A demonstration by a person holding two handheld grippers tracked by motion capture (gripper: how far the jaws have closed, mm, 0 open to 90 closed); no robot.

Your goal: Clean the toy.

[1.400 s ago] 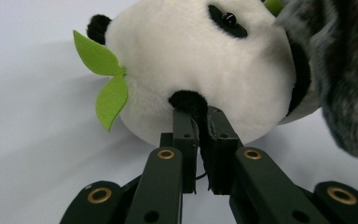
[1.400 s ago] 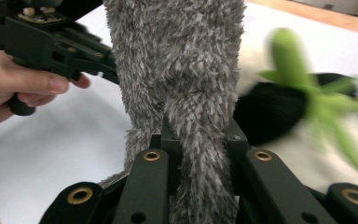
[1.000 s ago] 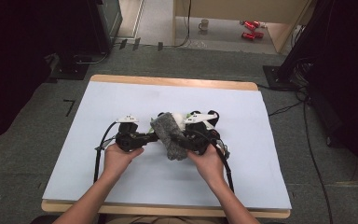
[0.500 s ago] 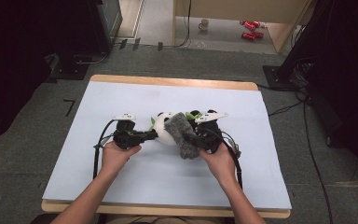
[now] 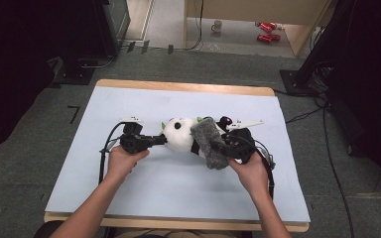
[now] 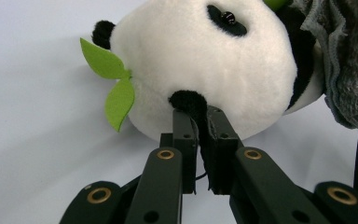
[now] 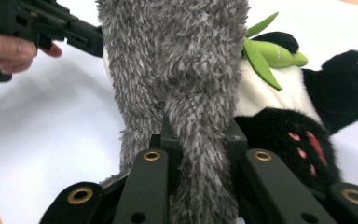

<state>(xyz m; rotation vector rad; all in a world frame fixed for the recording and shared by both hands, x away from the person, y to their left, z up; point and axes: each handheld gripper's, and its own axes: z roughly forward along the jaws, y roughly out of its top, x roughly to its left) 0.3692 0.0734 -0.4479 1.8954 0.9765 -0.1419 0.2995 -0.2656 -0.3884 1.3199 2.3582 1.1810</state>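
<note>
A plush panda (image 5: 181, 135) lies on its side in the middle of the pale blue mat (image 5: 178, 188). My left gripper (image 5: 162, 139) is shut on its small black ear (image 6: 189, 100), seen close in the left gripper view (image 6: 200, 119), beside a green felt leaf (image 6: 112, 79). A grey fluffy cloth (image 5: 209, 144) drapes over the panda's body. My right gripper (image 5: 218, 147) is shut on a fold of that cloth (image 7: 177, 56), which hangs between its jaws (image 7: 198, 135). The panda's black paw (image 7: 284, 140) with pink pads lies behind the cloth.
The mat covers a wooden table (image 5: 178, 87) standing on grey carpet. On the floor at the back are a mug (image 5: 218, 26) and red objects (image 5: 265, 30). Cables (image 5: 302, 116) run along the right side.
My right gripper has carried the grey cloth to the right, off the panda's white head, which is now uncovered. The left gripper has kept its hold and stayed put.
</note>
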